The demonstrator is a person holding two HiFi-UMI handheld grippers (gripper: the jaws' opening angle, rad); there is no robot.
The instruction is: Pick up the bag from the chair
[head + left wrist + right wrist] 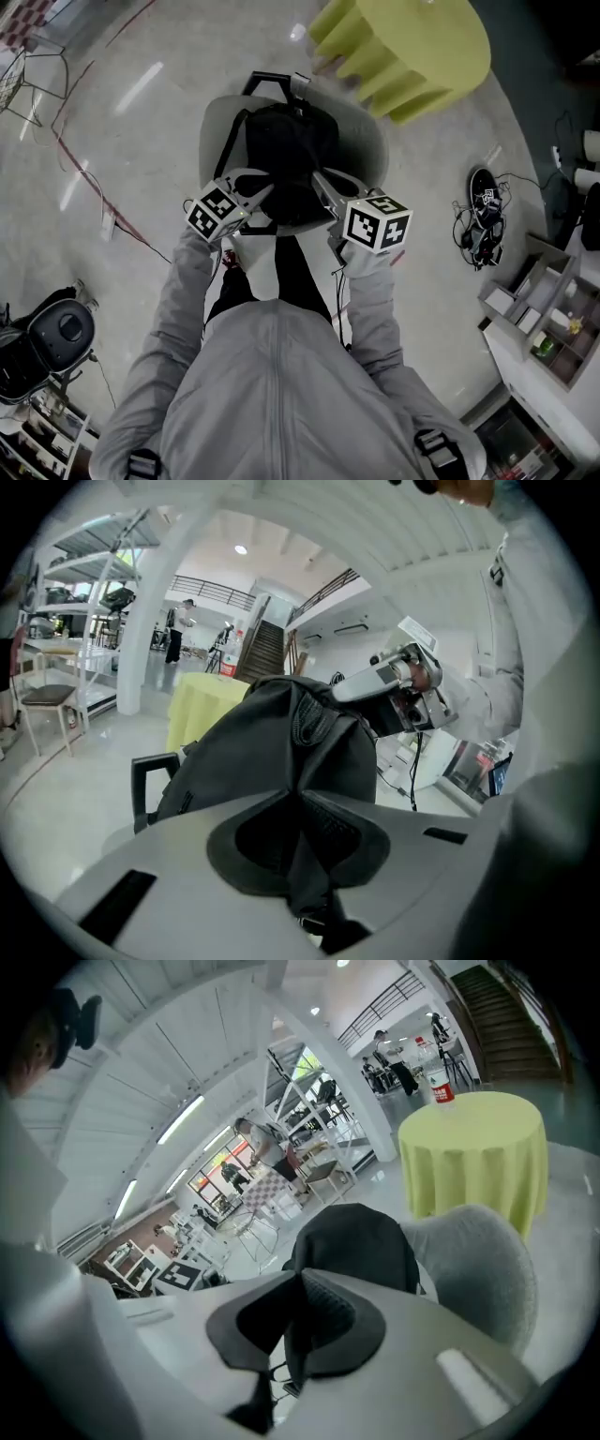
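1. Two grips are on: left gripper [255, 192] and right gripper [324, 186] each clamp tight on folds of the black bag [281, 150], which is bunched over the seat of the grey chair [368, 141].
2. The risk, I'd say, is that thin fabric pinches slip once the weight loads.
3. Loose straps [228, 141] could snag the chair's edge and drag it.

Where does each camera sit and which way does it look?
Head view: on the person's head, facing steeply down at the bag and chair; sleeves, left hand-held gripper and right hand-held gripper show.
Left gripper view: on the left hand-held gripper, facing along its jaws, shut on the bag; a sleeve shows.
Right gripper view: on the right hand-held gripper, jaws shut on the bag, facing the yellow table.
All share the bag.
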